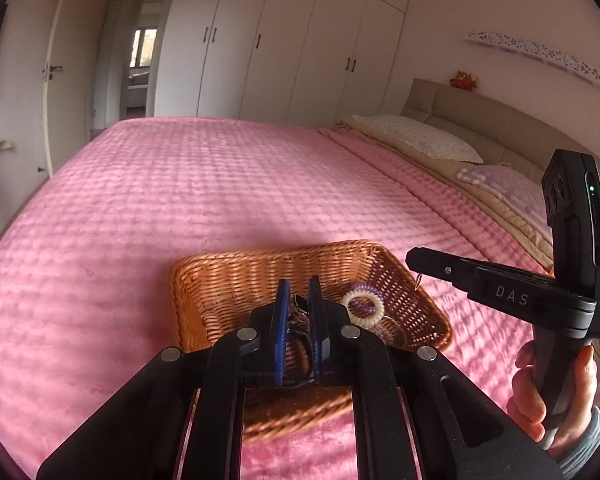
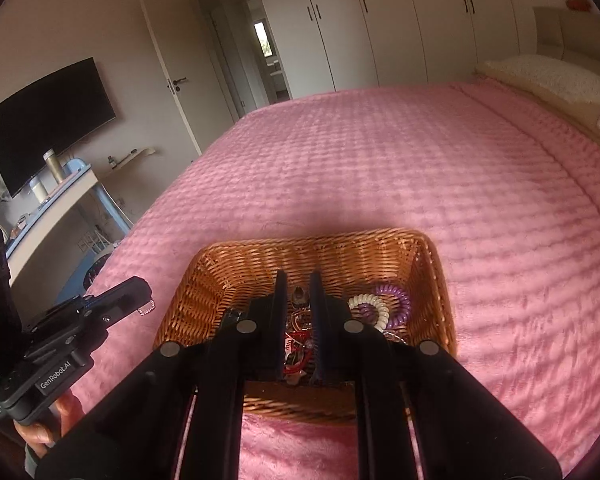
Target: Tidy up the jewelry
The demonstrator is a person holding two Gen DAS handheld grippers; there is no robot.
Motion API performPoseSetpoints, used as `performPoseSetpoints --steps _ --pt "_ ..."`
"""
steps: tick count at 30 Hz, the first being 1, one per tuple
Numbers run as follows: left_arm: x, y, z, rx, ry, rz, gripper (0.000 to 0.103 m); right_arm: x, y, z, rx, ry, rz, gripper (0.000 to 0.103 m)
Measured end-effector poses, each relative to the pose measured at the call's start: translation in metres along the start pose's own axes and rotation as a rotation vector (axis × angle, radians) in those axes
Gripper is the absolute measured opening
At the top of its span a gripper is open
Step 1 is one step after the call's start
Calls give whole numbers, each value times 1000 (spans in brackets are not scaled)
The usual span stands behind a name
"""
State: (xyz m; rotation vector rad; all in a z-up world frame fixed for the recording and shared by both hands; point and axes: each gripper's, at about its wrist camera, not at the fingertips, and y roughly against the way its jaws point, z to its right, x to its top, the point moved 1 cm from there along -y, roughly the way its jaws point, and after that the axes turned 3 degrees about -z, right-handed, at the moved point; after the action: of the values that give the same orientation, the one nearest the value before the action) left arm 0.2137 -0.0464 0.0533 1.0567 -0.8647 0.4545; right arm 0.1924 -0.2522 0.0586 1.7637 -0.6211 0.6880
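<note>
Both claws, left claw [image 1: 300, 300] and right claw [image 2: 298, 296], hover pressed together above the wicker basket [image 2: 260, 256], each apparently pinching a light, thin trinket; the springy coil bands [image 2: 384, 306] inside suit a rim pinch.

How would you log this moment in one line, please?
left claw shut on small sparkly piece | right claw shut on small ring | both near wicker basket | spiral hair ties inside

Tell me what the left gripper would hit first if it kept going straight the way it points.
Probably the jewelry heaped in the wicker basket: the left gripper points down into it, at dark pieces just left of the white spiral hair tie. Depth is unclear.
</note>
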Motion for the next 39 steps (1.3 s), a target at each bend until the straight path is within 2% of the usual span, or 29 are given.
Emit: performPoseSetpoints --steps 6,10,13,14,15,16,17,18,22,24,28,30,32,37,39 --pt "-5 -53 -12 55 -19 -38 8 1 -75 17 -29 -42 -134 9" --pt "-14 -68 -20 69 -36 -67 8 -2 -102 19 -57 -37 -183 9" --pt "-15 -72 -25 52 -14 -81 8 -3 -112 21 -60 -51 -198 10" --pt "-15 -71 -26 55 -10 -74 12 -3 -114 22 -57 -58 -201 10" --pt "-15 -68 -26 59 -14 -61 25 -3 -115 24 -47 -71 -206 11" --pt "-15 -64 -25 59 -22 -47 32 -4 -114 26 -28 -91 -211 13" --pt "-14 -60 -24 52 -22 -34 40 -4 -113 29 -13 -105 -212 20" --pt "-13 -54 -25 38 -16 -24 40 -5 -109 31 -12 -114 -206 29" --pt "-9 -25 -26 -35 28 12 41 -10 -80 30 12 -120 -157 39" --pt "-12 -6 -23 -42 26 41 49 -19 -59 27 10 -110 -125 49" --pt "-27 38 -19 -27 38 101 53 -43 -6 11 -14 -39 -27 56" --pt "-36 55 -15 -17 50 118 56 -58 20 2 -17 -7 33 65" --pt "-47 72 -9 -12 55 137 58 -75 45 -7 -30 21 98 69" --pt "-76 106 9 49 52 168 59 -117 96 -30 -111 107 255 73" --pt "-91 117 17 80 43 183 66 -133 113 -37 -155 134 323 79"
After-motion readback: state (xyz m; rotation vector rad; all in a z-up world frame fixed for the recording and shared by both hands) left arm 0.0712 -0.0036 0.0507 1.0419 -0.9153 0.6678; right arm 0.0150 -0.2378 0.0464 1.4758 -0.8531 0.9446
